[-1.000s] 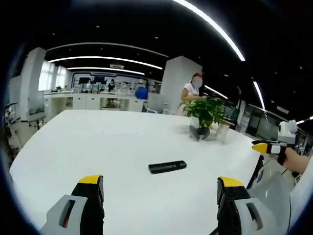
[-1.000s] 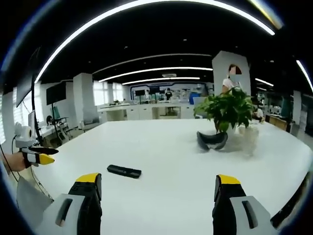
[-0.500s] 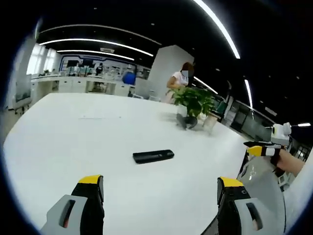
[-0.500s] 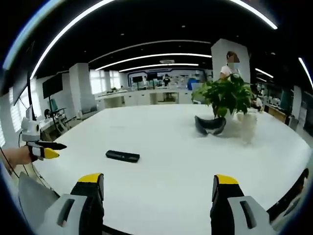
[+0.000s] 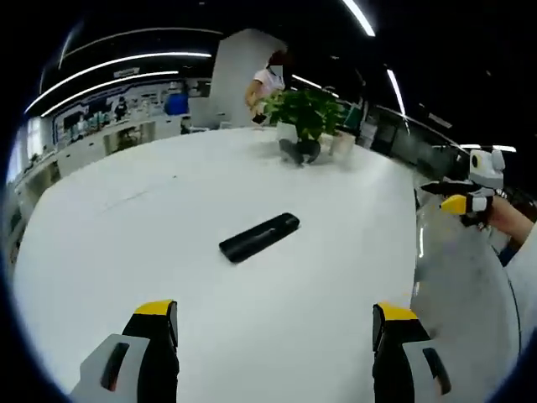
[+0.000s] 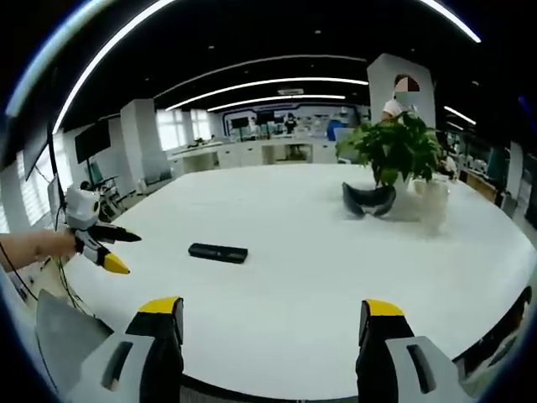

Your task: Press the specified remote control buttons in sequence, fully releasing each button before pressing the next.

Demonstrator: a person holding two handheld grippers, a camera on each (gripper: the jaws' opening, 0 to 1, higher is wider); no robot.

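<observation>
Left gripper view swung since a second ago: remote control [image 5: 259,237] now larger, nearer centre and lying on a diagonal, table [image 5: 126,252] seen from steeper above. Right gripper view little changed, though the left gripper [image 6: 107,248] has come further in from the left edge, closer to the remote.

Left gripper view:
- own left gripper [image 5: 277,336] with jaws wide apart, yellow-tipped, nothing between them
- black remote flat on white table, ahead of the jaws, roughly midway between them, apart from both
- right gripper [image 5: 457,196] at right edge, beyond the table's rim, held by a hand [image 5: 503,218]; jaw gap too small to tell from here
- potted plant [image 5: 304,113] at far side of table, dark object [image 5: 299,151] at its foot; person [image 5: 267,84] standing behind

Right gripper view:
- own right gripper [image 6: 273,332] with jaws wide apart, holding nothing
- remote [image 6: 218,253] left of centre on table [image 6: 336,277], well ahead of the jaws
- left gripper at left, just beside the remote but not touching, one yellow tip angled down, one dark jaw pointing toward the remote, so spread open
- plant [image 6: 396,149] far right, dark curved object [image 6: 369,200] beside it shown more plainly than in the other view; pale jar-like thing [image 6: 430,206] next to it, details blurred
</observation>
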